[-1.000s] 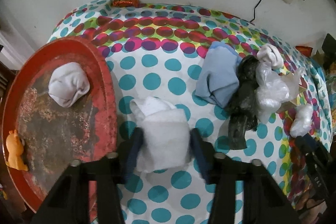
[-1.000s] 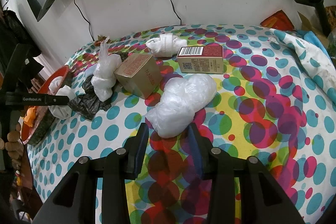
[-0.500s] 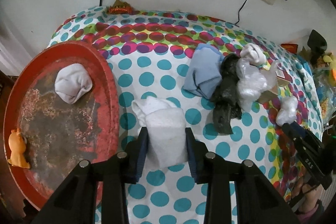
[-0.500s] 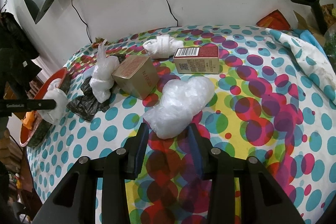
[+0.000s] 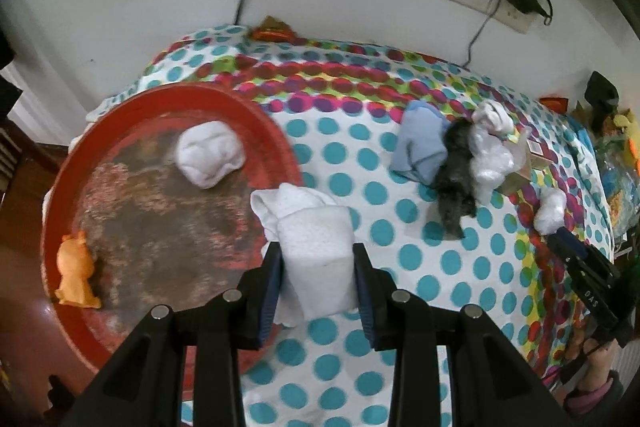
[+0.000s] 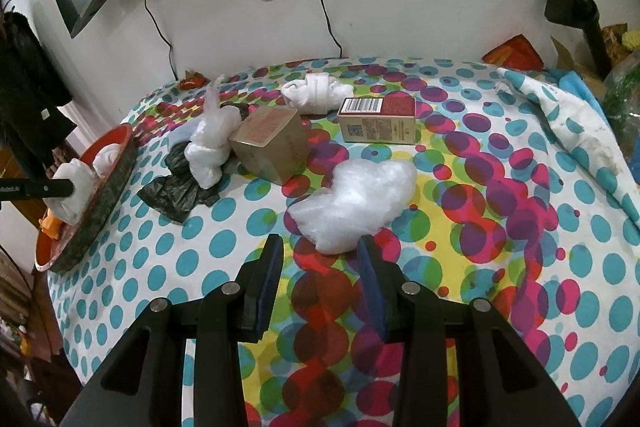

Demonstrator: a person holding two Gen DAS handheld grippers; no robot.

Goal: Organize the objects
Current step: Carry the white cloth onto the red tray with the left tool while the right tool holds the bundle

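My left gripper (image 5: pixel 318 259) is shut on a white rolled sock (image 5: pixel 312 247) and holds it in the air over the right rim of the red round tray (image 5: pixel 80 163). A second white sock (image 5: pixel 210 153) and an orange toy (image 5: pixel 76 271) lie in the tray. From the right wrist view the held sock (image 6: pixel 76 187) hangs over the tray (image 6: pixel 100 195). My right gripper (image 6: pixel 322 267) is open and empty, just short of a clear plastic bag (image 6: pixel 356 203) on the spotted cloth.
On the cloth lie a blue cloth (image 5: pixel 420 147), a black bag (image 6: pixel 176 187), a knotted white bag (image 6: pixel 210 147), a brown box (image 6: pixel 272 147), a red box (image 6: pixel 376 125) and another white sock (image 6: pixel 318 95). Wall sockets and cables are behind.
My left gripper shut on the white sock, lifted it and carried it left, to above the tray's rim. My right gripper stayed open near the clear plastic bag.
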